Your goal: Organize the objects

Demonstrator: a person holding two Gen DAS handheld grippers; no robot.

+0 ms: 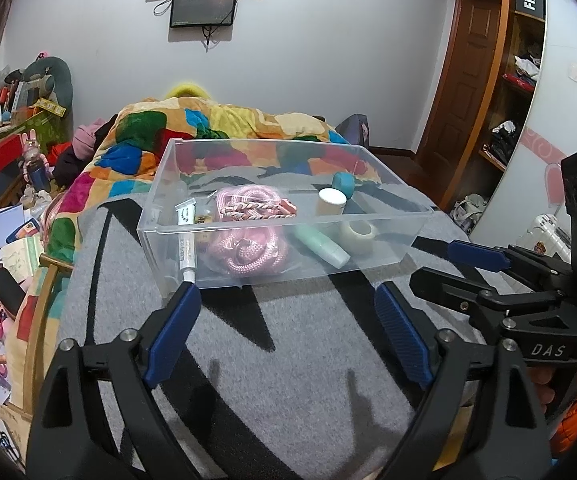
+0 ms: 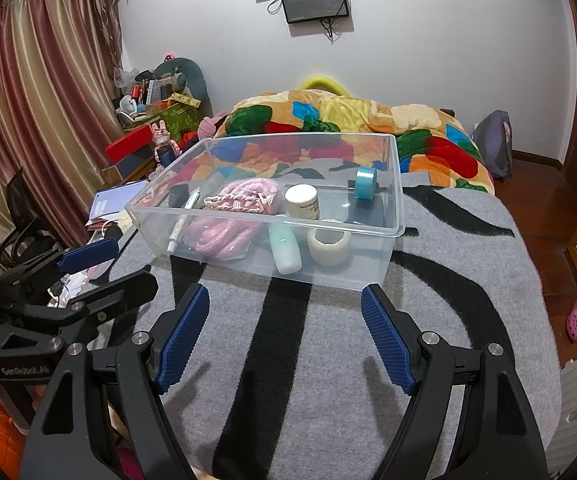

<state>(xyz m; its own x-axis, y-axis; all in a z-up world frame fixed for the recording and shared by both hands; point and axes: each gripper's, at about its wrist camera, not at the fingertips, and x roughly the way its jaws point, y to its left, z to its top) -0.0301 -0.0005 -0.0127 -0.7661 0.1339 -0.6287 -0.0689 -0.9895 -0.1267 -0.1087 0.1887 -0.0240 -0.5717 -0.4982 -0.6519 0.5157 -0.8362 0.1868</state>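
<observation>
While we hold both tools low over the bed, our left gripper [image 1: 288,292] and right gripper [image 2: 286,296] each stand spread wide with nothing between their blue pads. Just beyond their tips a clear plastic bin [image 2: 392,184] sits on a grey blanket [image 2: 328,360] with black stripes. Inside the bin we see a coiled pink rope [image 2: 224,234], a white tube [image 1: 186,252], a mint green bottle [image 2: 286,250] lying down, a white tape roll [image 2: 328,246], a white-lidded jar [image 2: 302,200] and a teal tape roll [image 2: 365,182].

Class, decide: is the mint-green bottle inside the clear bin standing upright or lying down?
Lying down. The mint-green bottle rests on its side on the clear bin floor, beside the tape roll.
</observation>
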